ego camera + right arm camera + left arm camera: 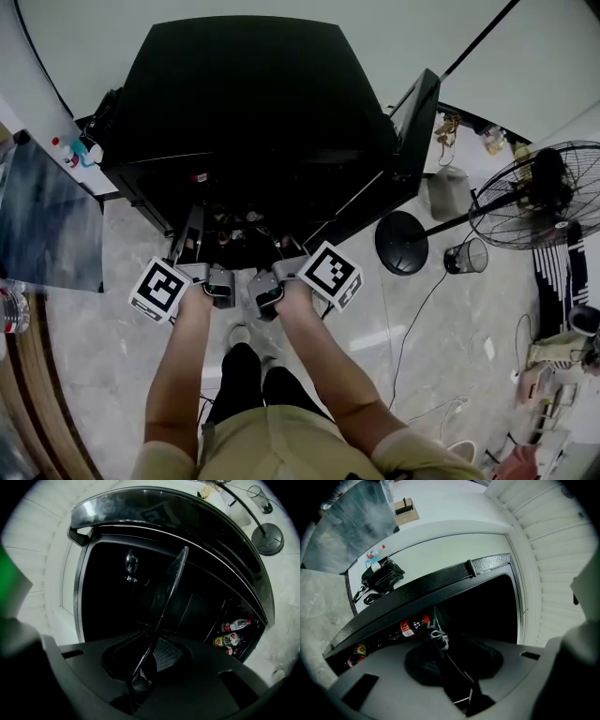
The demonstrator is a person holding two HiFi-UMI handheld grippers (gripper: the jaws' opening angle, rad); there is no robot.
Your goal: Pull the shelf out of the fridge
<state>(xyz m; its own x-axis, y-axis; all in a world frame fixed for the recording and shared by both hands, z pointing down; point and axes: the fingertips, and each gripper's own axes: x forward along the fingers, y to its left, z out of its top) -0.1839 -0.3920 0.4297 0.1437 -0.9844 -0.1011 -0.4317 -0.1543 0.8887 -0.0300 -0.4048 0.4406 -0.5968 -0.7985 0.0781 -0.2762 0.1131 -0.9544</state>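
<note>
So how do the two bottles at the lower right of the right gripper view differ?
The upper bottle has a red label; the lower bottle a yellow-green one. The upper bottle looks pale and slim, the lower bottle darker and stouter. Both lie side by side, tilted the same way in the picture.

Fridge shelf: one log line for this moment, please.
fridge door open | left gripper open around shelf | right gripper shut on shelf

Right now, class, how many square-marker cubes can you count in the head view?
2. One marker cube is by the left hand; the other is by the right hand, both in front of the fridge. None seems hidden.
</note>
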